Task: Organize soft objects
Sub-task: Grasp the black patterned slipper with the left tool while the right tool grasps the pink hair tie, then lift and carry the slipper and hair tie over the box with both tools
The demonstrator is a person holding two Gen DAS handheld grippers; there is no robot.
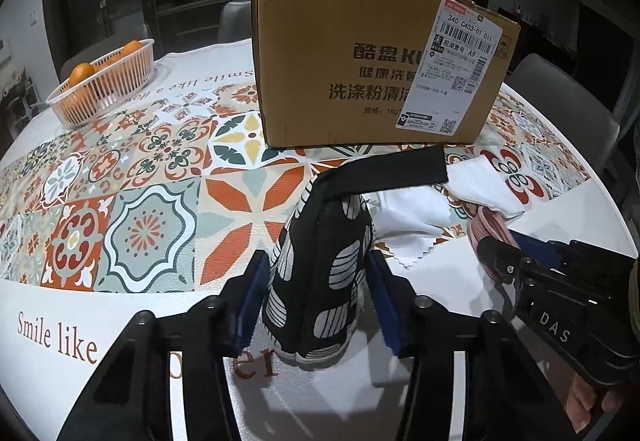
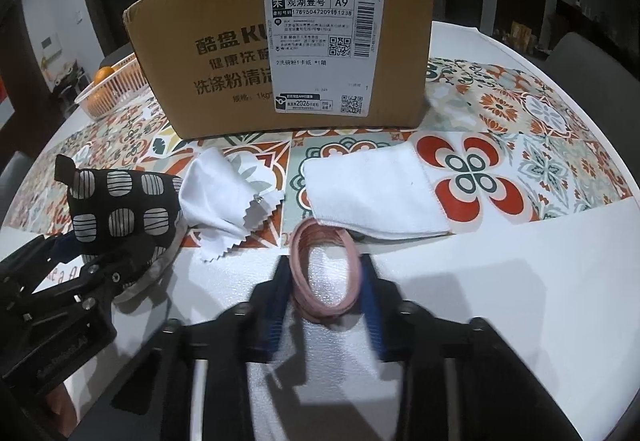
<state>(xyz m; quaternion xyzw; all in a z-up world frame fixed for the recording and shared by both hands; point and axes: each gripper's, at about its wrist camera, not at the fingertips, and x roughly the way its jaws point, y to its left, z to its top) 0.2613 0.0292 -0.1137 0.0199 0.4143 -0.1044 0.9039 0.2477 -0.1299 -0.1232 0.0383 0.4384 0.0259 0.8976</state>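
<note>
My left gripper is clamped on the oven mitt, my right gripper pinches pink hair ties loosely; either may slip before the box at 12 o'clock.

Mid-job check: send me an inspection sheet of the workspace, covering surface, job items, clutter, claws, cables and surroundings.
Surface: round white table with tile-pattern cloth.
Job's things: black oven mitt with white ovals; pink coiled band; white zigzag-edged cloth; folded white towel; brown cardboard box.
Clutter: white basket of oranges.
Claws: left claw around mitt; right claw around band.
Cables: nothing seen.
Surroundings: grey chairs, dark room.
</note>
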